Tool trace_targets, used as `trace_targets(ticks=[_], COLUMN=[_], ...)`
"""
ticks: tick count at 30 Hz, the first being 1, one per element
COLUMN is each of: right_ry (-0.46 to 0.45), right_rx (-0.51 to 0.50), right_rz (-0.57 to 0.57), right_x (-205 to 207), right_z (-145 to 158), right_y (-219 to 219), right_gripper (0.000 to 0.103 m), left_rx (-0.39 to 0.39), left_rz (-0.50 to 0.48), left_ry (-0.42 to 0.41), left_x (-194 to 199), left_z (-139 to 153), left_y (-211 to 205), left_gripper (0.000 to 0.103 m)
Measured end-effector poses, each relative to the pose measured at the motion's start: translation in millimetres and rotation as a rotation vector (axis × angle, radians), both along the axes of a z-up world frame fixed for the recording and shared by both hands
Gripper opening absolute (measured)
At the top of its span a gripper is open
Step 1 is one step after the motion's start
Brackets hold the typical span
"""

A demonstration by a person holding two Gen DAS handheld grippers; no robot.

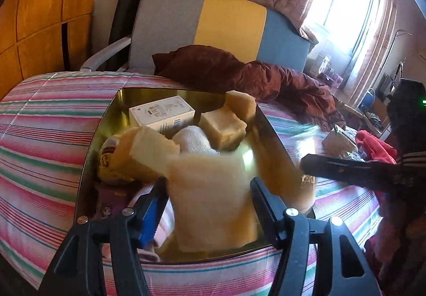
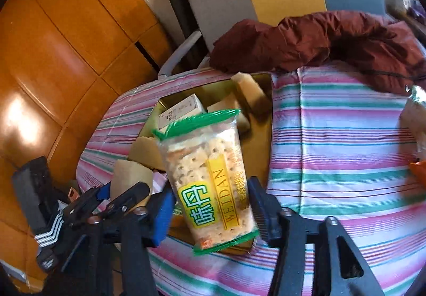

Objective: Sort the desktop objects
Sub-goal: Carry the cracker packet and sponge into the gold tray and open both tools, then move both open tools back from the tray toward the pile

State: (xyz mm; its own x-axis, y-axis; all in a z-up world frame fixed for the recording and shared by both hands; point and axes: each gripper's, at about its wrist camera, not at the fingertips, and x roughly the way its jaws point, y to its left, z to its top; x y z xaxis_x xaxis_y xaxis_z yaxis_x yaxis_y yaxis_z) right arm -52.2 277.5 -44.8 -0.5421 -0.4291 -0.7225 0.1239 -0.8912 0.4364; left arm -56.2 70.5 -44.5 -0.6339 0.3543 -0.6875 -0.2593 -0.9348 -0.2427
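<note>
A shiny gold tray (image 1: 269, 136) lies on the striped bed. It holds several pale sponge blocks (image 1: 222, 126), a white box (image 1: 162, 112) and a white sock roll (image 1: 194, 140). My left gripper (image 1: 209, 186) is shut on a pale sponge block (image 1: 210, 194), held over the tray's near end. My right gripper (image 2: 210, 197) is shut on a green-edged cracker packet (image 2: 210, 176), held above the tray (image 2: 262, 120). The right gripper's finger also shows in the left wrist view (image 1: 346, 166), to the right of the tray.
A striped pink, green and white quilt (image 2: 332, 149) covers the bed. A maroon jacket (image 1: 253, 74) lies at the far side, before a grey, yellow and blue chair (image 1: 213, 19). Wrapped snacks and red cloth (image 1: 372, 144) lie at the right. Wooden wardrobe doors (image 2: 66, 43) stand left.
</note>
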Motion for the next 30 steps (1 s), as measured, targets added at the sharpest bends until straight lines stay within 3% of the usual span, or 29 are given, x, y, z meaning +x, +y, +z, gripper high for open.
trace_targets(ticks=[12,22,30], right_ry=[-0.049,0.005,-0.001], right_rx=[0.001,0.112,0.137], right_rz=[-0.009,-0.02,-0.025], right_x=[7.8,35.3,46.2], right_z=[-22.4,-15.2,-20.9], right_y=[-4.3,-8.6,-8.8], right_gripper=[0.065,0.079,0.081], left_rx=[-0.021,-0.101,-0.141], left_rz=[0.008,0.021,0.018], left_ry=[-0.027,0.036,0.063], left_x=[12.0,25.3,33.7], left_z=[-14.1,8.6,19.9], left_y=[2.1,7.8,10.6], left_gripper=[0.065,0.066,0.067])
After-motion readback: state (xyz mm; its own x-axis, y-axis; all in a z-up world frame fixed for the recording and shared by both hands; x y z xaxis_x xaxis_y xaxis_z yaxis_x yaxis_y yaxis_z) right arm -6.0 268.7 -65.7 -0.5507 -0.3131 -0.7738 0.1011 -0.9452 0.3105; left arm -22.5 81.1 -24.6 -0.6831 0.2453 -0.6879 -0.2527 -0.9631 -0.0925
